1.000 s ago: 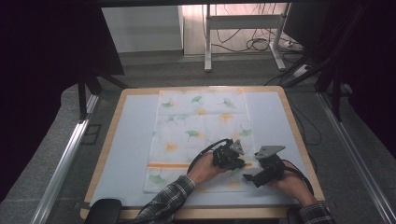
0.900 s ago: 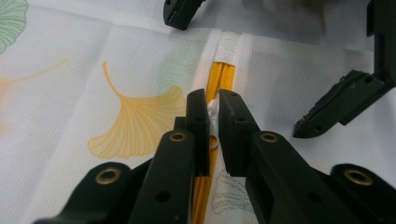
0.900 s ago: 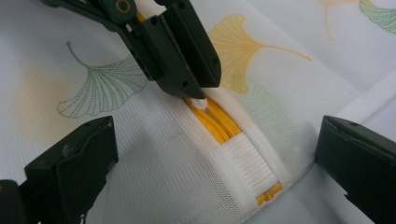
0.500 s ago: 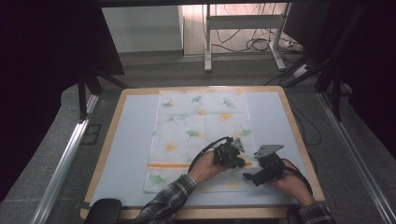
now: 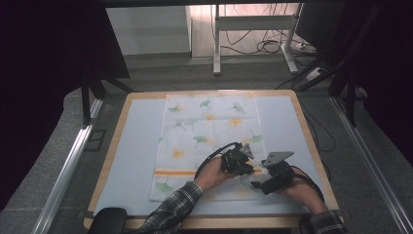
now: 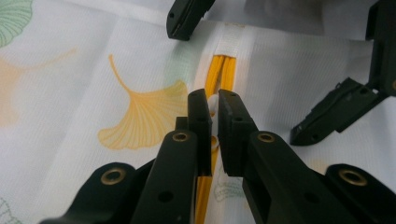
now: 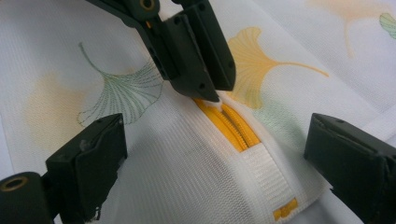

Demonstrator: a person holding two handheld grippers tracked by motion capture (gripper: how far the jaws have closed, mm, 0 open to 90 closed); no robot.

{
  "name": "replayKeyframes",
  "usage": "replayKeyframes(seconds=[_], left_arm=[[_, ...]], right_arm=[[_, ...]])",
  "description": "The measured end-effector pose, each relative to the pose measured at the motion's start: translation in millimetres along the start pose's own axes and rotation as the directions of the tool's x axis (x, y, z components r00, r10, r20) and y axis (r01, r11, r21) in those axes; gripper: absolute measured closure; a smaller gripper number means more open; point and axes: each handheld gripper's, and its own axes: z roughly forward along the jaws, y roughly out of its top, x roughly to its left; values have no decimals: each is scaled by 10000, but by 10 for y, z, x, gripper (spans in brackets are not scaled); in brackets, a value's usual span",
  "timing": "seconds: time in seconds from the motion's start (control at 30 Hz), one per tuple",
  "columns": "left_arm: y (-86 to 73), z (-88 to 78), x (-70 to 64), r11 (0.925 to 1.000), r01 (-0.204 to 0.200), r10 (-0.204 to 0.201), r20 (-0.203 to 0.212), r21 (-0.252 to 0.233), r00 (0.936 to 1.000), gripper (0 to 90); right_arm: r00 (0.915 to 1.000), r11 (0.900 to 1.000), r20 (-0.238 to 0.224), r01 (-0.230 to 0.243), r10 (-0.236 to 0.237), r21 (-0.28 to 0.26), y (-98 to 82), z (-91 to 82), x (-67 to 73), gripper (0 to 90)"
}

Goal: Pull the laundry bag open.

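Pinching the white zipper pull (image 6: 213, 105) of the leaf-printed fabric cover (image 5: 204, 131), the left tool (image 6: 213, 103) is keeping its jaws shut on it, probably so the slider can be drawn along the yellow zipper (image 7: 229, 124). The right tool (image 7: 212, 154) is standing with jaws wide apart, straddling the zipper's end tab (image 7: 275, 179) without pressing it, likely ready to pin the cloth against the pull. The cover is lying flat on the bench (image 5: 131, 146), its zipper near the person's edge.
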Motion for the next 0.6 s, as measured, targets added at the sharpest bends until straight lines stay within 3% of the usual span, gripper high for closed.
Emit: replayKeyframes(seconds=[0.6], left_arm=[[-102, -90, 60, 10000, 92, -92, 106, 3, 9999, 849]], right_arm=[[9999, 9999, 84, -116, 117, -56, -9, -1, 6, 66]])
